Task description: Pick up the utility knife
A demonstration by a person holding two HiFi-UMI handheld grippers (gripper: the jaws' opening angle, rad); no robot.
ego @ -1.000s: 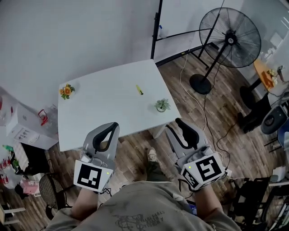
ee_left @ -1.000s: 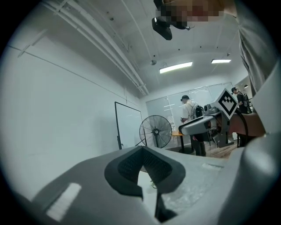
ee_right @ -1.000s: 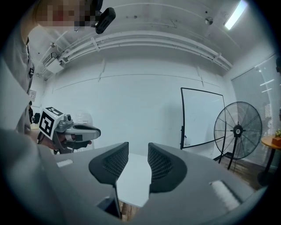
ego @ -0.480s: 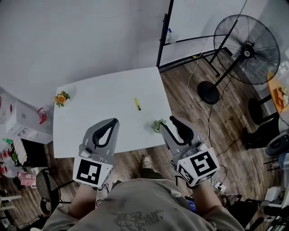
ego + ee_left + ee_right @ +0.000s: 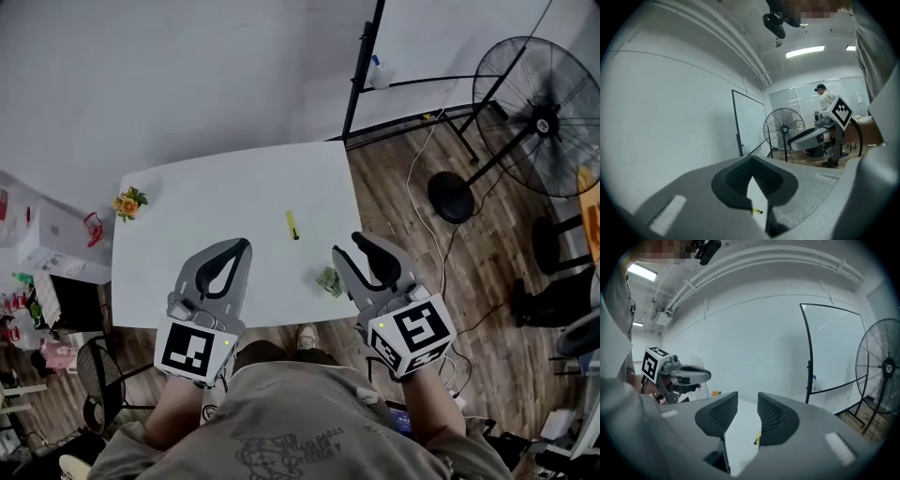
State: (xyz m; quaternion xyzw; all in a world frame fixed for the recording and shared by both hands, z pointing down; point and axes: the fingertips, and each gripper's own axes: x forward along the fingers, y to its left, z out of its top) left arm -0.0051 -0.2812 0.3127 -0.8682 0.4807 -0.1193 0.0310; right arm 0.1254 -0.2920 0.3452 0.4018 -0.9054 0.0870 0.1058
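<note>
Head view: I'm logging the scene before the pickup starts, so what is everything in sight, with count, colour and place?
table: one, white, centre
utility knife: one, yellow, on the table's right half
flower pot: one, orange blooms, table's far left corner
small plant: one, green, table's near right edge
fan: one, black, floor at right
whiteboard stand: one, black frame, beyond the table
left gripper: one, grey, jaws together, over table's near edge
right gripper: one, grey, jaws apart, by the small plant

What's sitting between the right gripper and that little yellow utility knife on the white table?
Nothing: only bare white table between the right gripper and the slim yellow utility knife, as the head view shows.
</note>
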